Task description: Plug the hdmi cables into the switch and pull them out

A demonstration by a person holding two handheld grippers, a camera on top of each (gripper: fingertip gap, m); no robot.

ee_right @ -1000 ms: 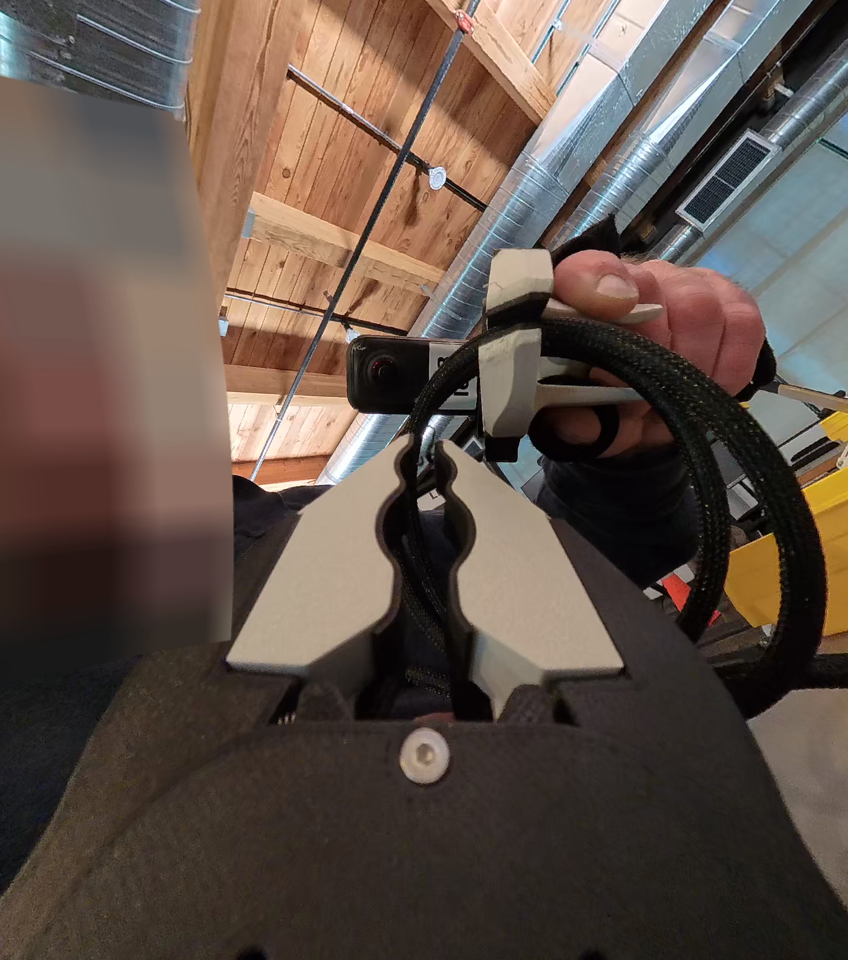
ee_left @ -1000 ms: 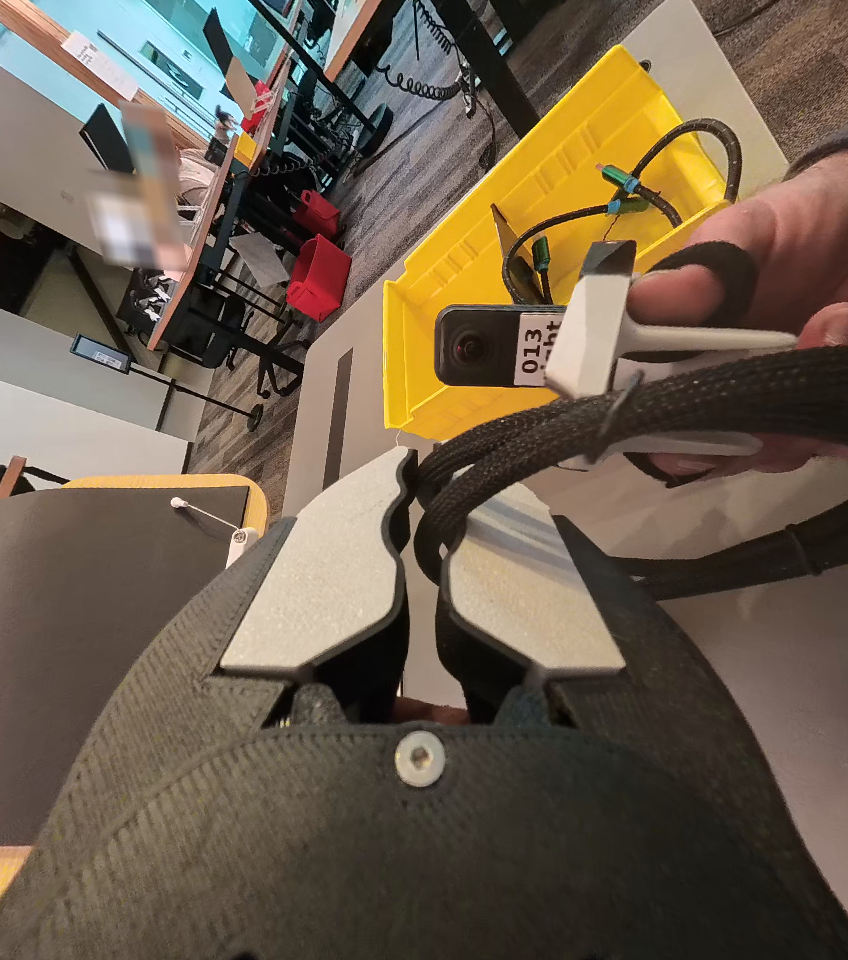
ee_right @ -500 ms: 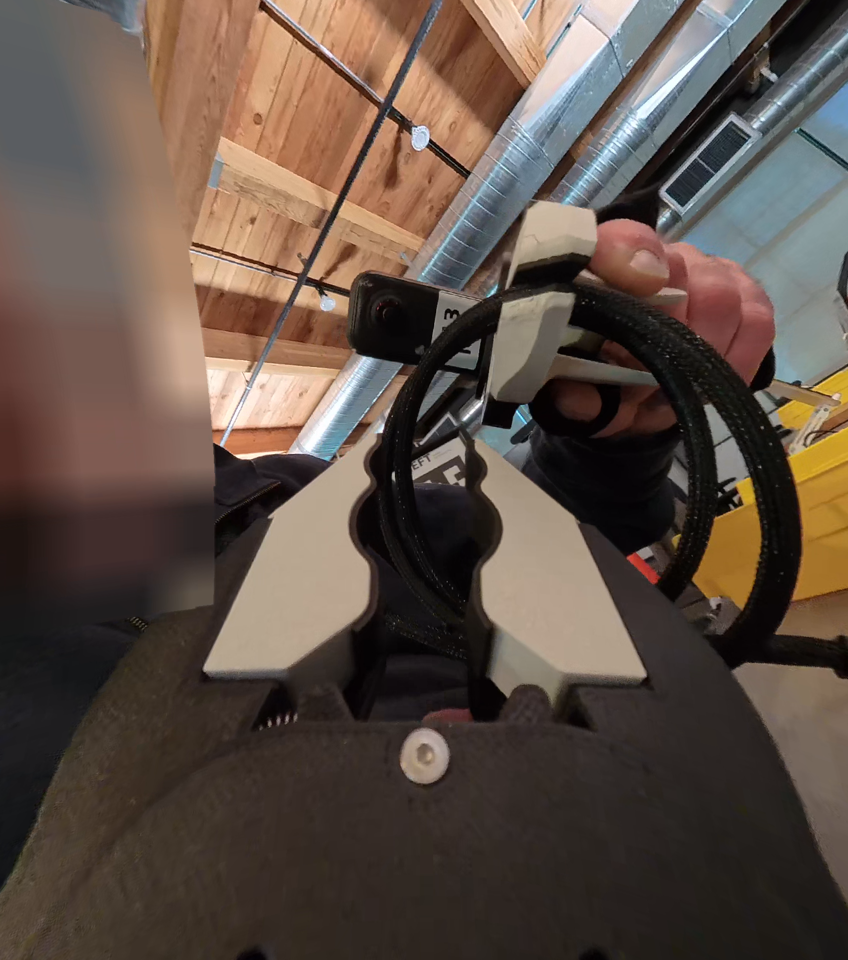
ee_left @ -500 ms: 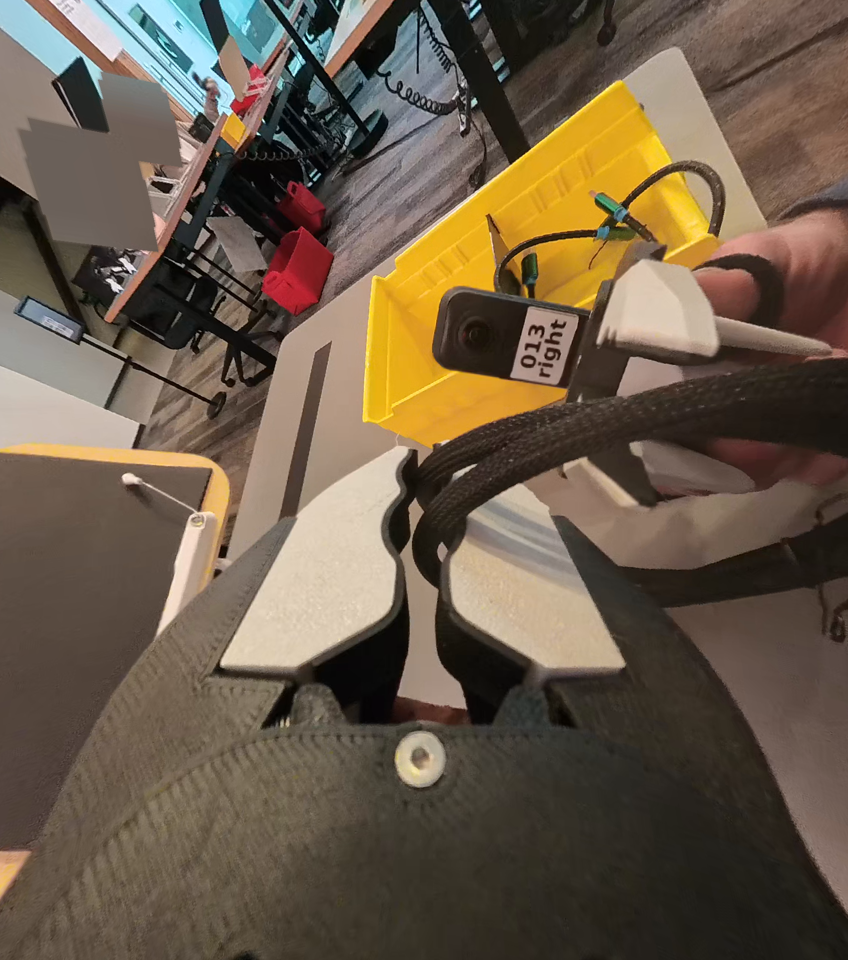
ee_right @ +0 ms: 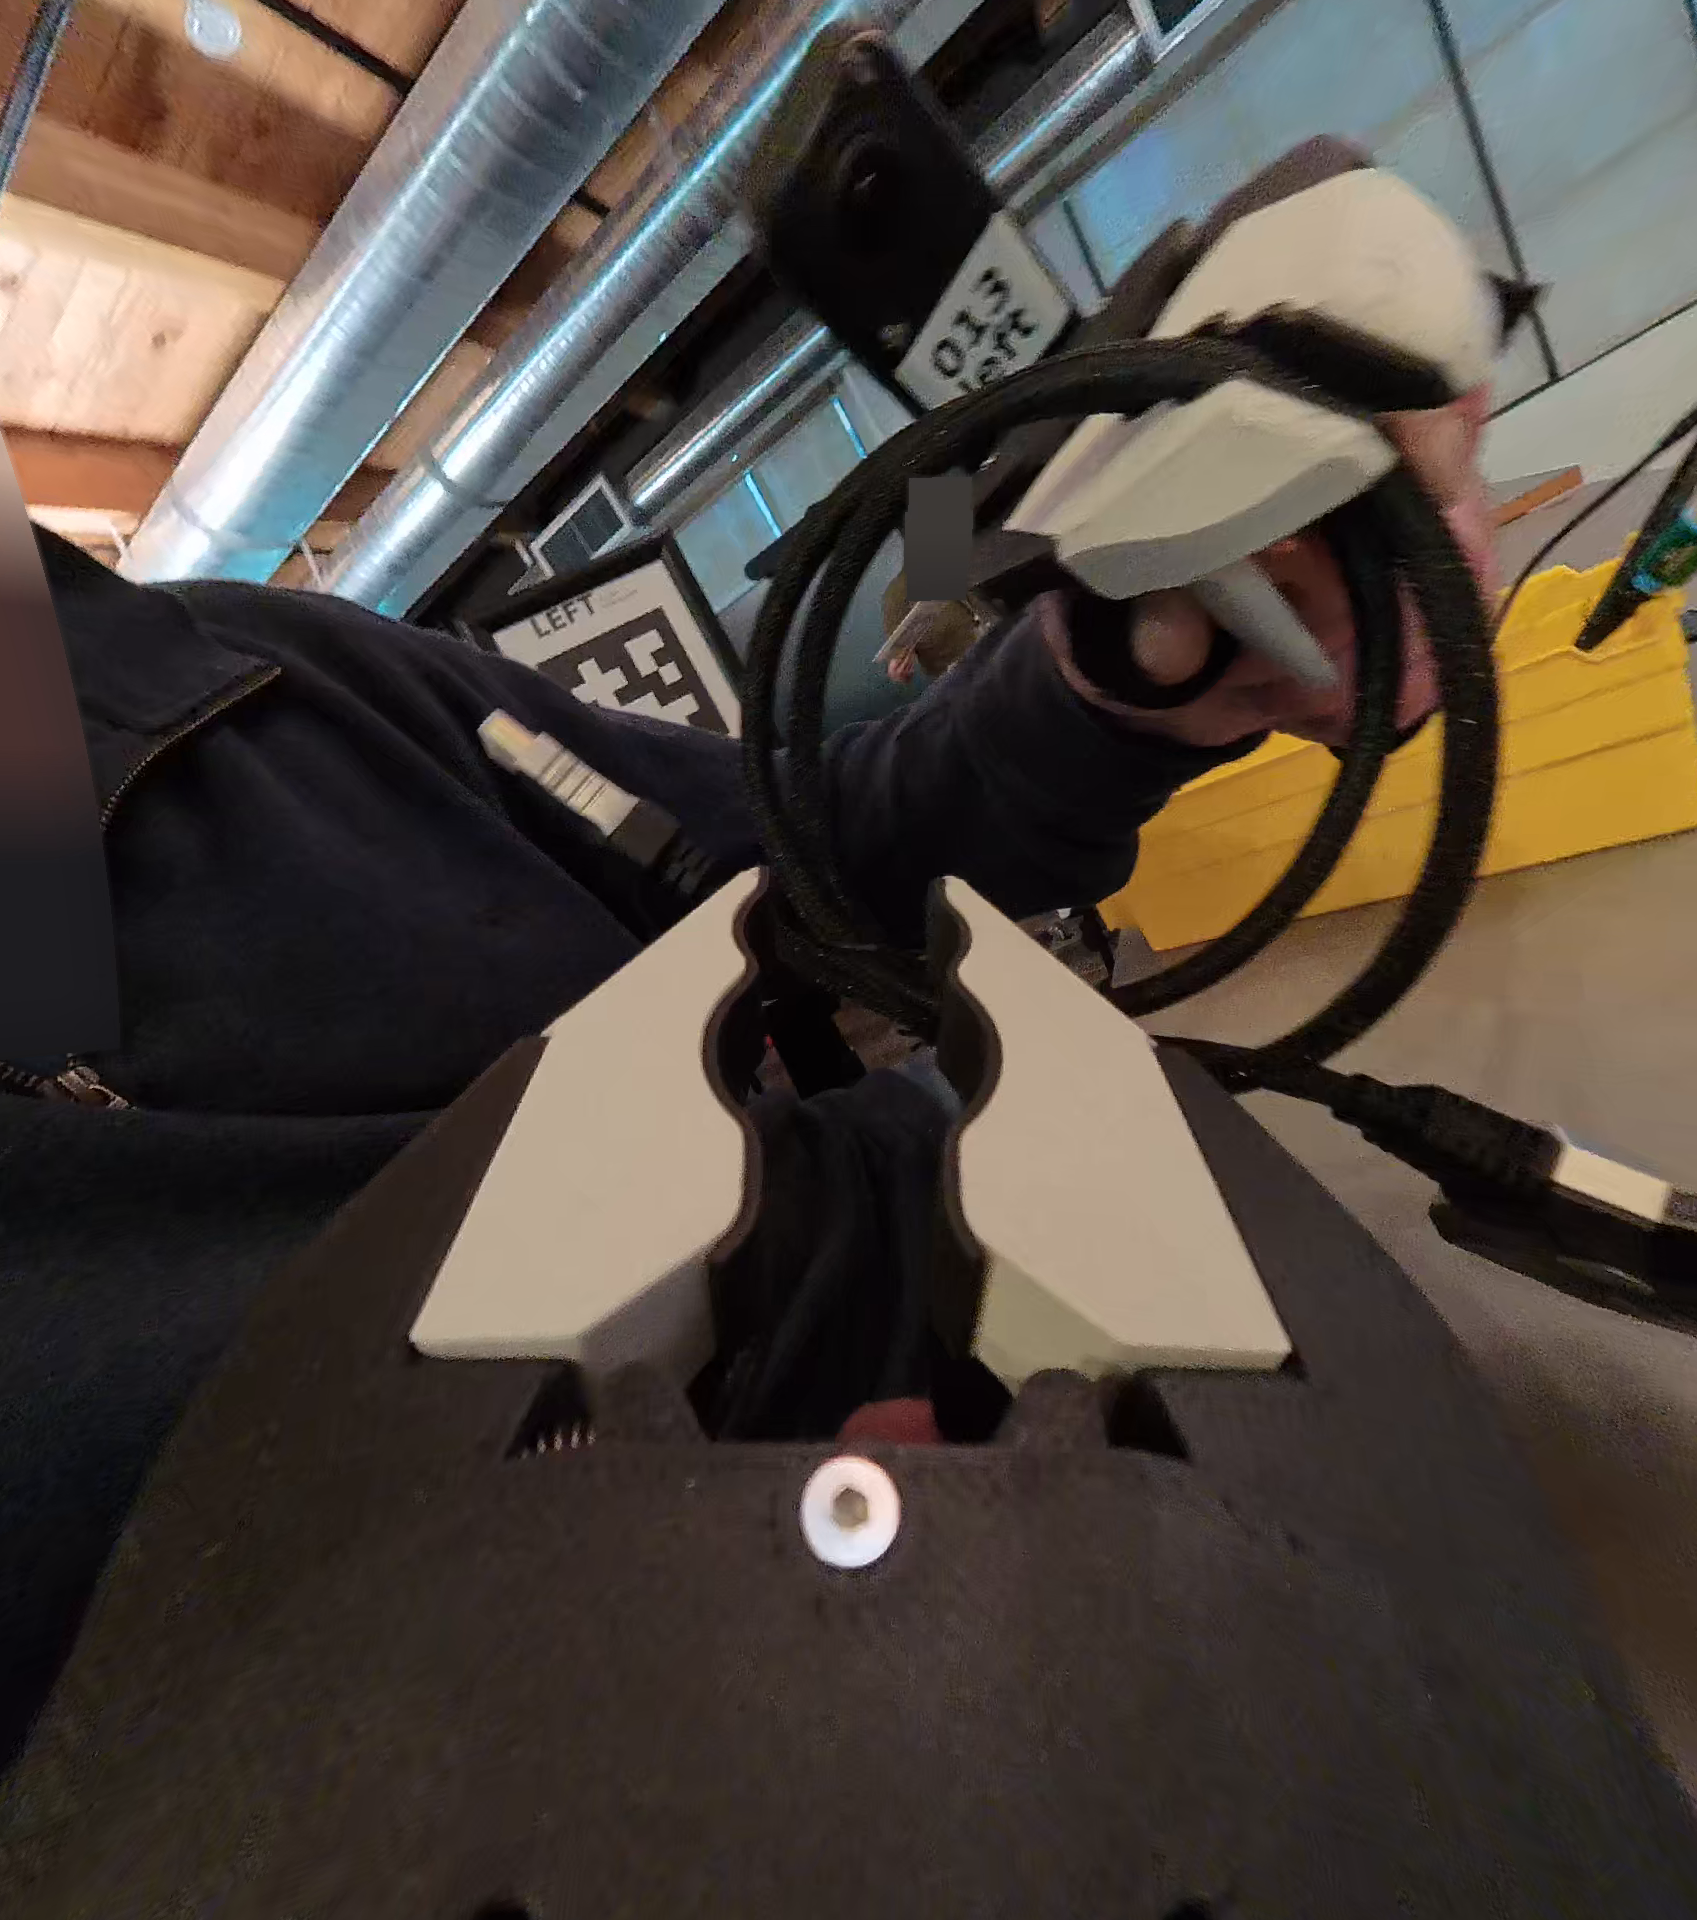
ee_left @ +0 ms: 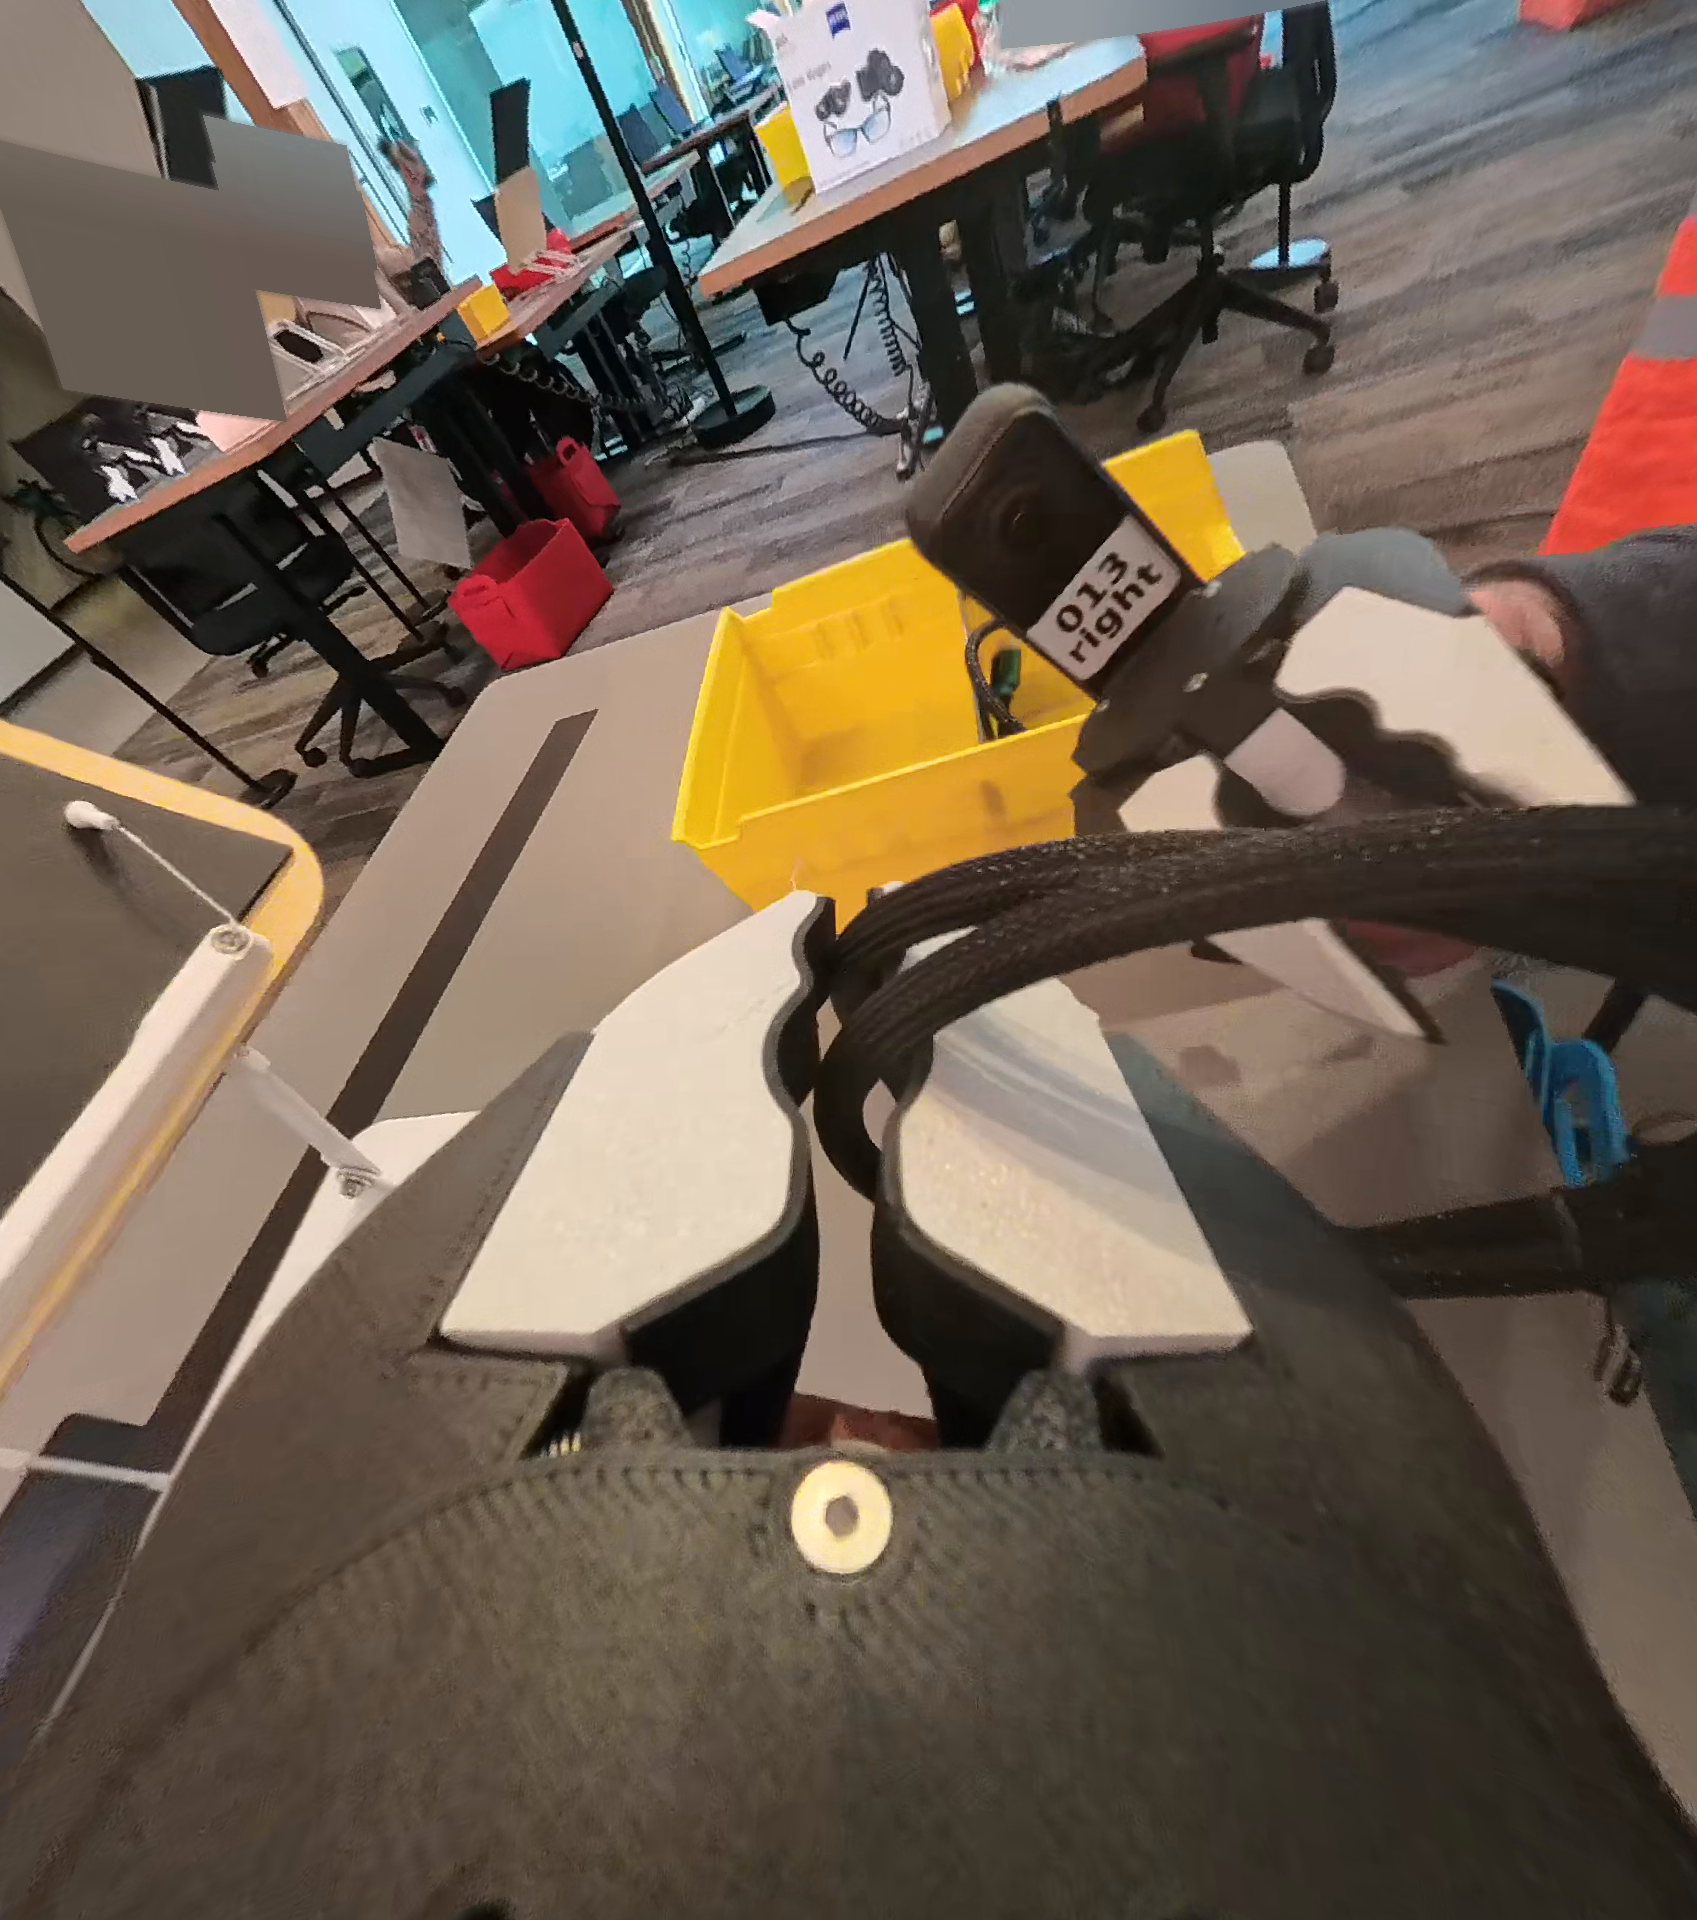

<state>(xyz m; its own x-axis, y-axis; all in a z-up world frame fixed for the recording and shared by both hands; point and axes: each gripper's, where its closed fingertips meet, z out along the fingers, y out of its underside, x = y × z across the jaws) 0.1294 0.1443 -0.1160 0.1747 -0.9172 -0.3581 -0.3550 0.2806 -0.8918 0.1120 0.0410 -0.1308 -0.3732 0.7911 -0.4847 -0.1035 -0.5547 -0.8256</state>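
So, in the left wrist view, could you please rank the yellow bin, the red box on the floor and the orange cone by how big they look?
1. yellow bin
2. orange cone, cropped by the frame edge, so this ranking is unsure
3. red box, smallest, though also farther away

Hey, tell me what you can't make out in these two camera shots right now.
- The switch: in neither view.
- Yellow bin contents: left wrist view, mostly hidden behind the right gripper.
- Braided cable loop: blurred in the right wrist view, far side cut off in the left.
- Right gripper's hold: unclear.

Left claw (ee_left: 839,971) clamped (right claw (ee_right: 849,935) parted)
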